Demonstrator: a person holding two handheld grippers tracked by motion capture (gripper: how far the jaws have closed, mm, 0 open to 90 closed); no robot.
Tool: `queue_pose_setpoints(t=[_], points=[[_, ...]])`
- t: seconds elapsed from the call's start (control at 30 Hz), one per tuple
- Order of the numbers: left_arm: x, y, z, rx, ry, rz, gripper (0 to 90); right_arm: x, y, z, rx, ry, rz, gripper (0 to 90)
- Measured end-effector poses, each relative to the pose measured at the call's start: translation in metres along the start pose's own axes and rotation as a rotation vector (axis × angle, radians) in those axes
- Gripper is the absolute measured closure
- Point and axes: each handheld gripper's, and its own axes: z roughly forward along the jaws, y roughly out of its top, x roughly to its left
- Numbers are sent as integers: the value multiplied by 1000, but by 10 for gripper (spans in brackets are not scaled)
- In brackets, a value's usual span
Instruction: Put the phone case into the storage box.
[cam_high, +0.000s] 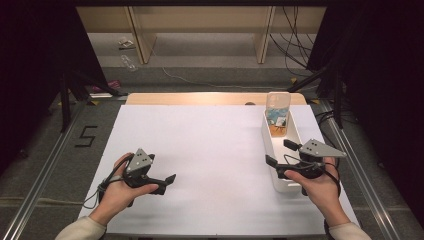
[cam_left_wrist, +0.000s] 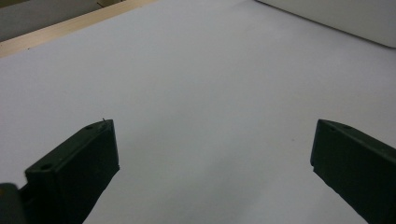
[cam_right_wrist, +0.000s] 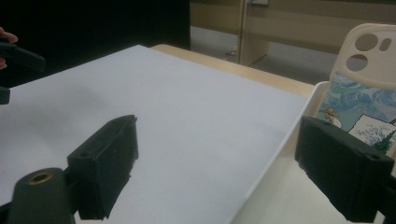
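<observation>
At the left, the left claw (cam_high: 167, 183) rests low over the white tabletop (cam_high: 210, 150), held in the person's left hand (cam_high: 117, 192). Its jaws stand wide apart with nothing between them, and it is well apart from everything else, so I judge it is only waiting there.

At the right stands a long white tray (cam_high: 275, 150) near the edge of the tabletop. Inside, at its far end, a phone case (cam_high: 278, 114) with a printed picture leans upright against the end wall; the wall seems to keep it from falling flat.

The right claw (cam_high: 280, 154), in the right hand (cam_high: 320, 187), hovers at the near part of this tray with one jaw on each side of the tray's left wall. The jaws are open and hold nothing. It points toward the phone case (cam_right_wrist: 369, 88), so probably the reach for it comes next.
</observation>
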Motion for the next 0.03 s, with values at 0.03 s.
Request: queue_pose_setpoints(t=[0.03], points=[[0,0,0,-1,1,0,5,0,0,0,-1,3,0,137]])
